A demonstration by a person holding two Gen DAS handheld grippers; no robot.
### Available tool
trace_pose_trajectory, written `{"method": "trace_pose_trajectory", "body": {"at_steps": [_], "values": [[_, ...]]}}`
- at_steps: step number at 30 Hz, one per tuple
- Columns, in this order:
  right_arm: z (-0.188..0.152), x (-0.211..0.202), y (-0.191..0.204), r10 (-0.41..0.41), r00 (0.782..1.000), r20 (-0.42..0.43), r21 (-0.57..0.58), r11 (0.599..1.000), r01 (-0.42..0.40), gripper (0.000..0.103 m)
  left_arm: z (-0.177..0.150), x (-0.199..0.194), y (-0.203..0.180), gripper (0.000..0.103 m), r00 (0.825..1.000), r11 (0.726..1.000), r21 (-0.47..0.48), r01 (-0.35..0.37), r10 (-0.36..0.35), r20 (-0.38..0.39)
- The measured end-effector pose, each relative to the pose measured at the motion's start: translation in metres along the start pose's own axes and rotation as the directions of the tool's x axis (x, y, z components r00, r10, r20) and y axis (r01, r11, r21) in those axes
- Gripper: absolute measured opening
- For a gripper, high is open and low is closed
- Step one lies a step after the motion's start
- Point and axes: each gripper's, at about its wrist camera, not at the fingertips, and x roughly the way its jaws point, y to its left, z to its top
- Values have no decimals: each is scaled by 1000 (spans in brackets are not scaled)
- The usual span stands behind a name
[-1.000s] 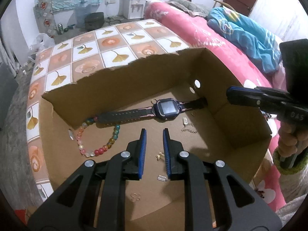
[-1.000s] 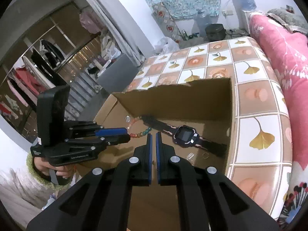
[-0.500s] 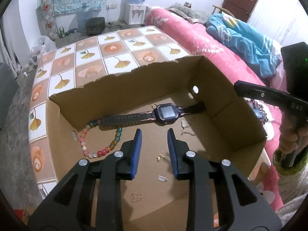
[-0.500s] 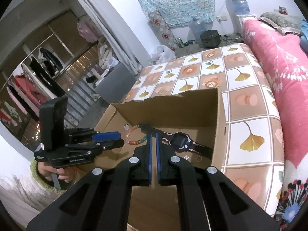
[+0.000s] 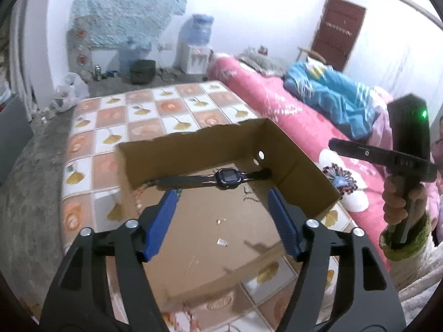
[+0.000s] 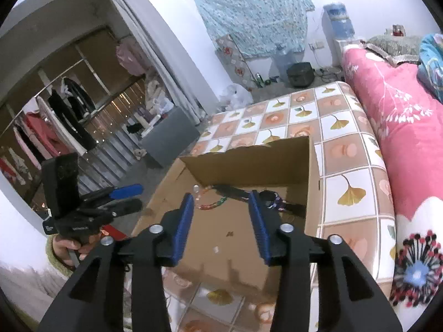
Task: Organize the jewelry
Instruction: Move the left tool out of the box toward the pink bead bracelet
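A shallow cardboard box lies on a tiled-pattern cover. Inside it are a dark smartwatch, a coloured bead bracelet, a thin chain and small earring pieces. My left gripper hovers above the box's near half. Its jaws are opening and nothing is between them. My right gripper hangs over the box from the other side, jaws also opening and empty. Its right finger hides part of the smartwatch. Each gripper shows in the other's view: left gripper, right gripper.
The box sits on a mattress cover printed with ginkgo leaves. A pink bed with a blue blanket runs along one side. A grey bin and hanging clothes stand beyond the other side.
Both grippers have drawn back and upward from the box. The left jaws went from narrow to wide. The right jaws went from shut to apart.
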Motion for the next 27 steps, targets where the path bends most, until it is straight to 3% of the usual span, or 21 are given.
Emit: {"method": "trace_pose_trajectory", "body": {"at_steps": [2, 6, 12, 16, 18, 20, 22, 24, 26, 27], "values": [[-9, -9, 8, -2, 1000, 11, -8, 1000, 2, 48, -12, -20, 8, 77, 999, 999, -29, -17, 18, 32], [-32, -20, 18, 5, 1000, 22, -3, 1000, -5, 53, -44, -45, 28, 84, 997, 994, -90, -60, 64, 42], [-76, -22, 31, 12, 1000, -3, 26, 1000, -12, 55, -101, -44, 47, 85, 995, 980, -177, -95, 87, -53], [-109, -12, 34, -9, 999, -44, 45, 999, 11, 56, -137, -29, 53, 85, 984, 972, -179, -154, 135, -113], [-126, -5, 33, -9, 997, -72, 65, 998, 14, 56, -155, -12, 54, 85, 965, 961, -154, -231, 207, -161], [-143, 1, 29, -5, 995, -103, 94, 995, 15, 56, -169, 9, 53, 85, 930, 940, -96, -326, 302, -208], [-155, 5, 26, 1, 992, -127, 125, 992, 15, 56, -178, 26, 50, 86, 904, 929, -31, -370, 352, -243], [-163, 6, 22, 9, 990, -139, 150, 989, 12, 56, -182, 31, 43, 91, 915, 937, 4, -350, 343, -213], [-168, 3, 21, 11, 991, -137, 163, 987, 12, 56, -181, 41, 34, 92, 888, 916, 65, -395, 399, -227], [-170, 1, 20, 9, 991, -132, 166, 986, 13, 56, -179, 42, 29, 92, 887, 912, 89, -401, 411, -210]]}}
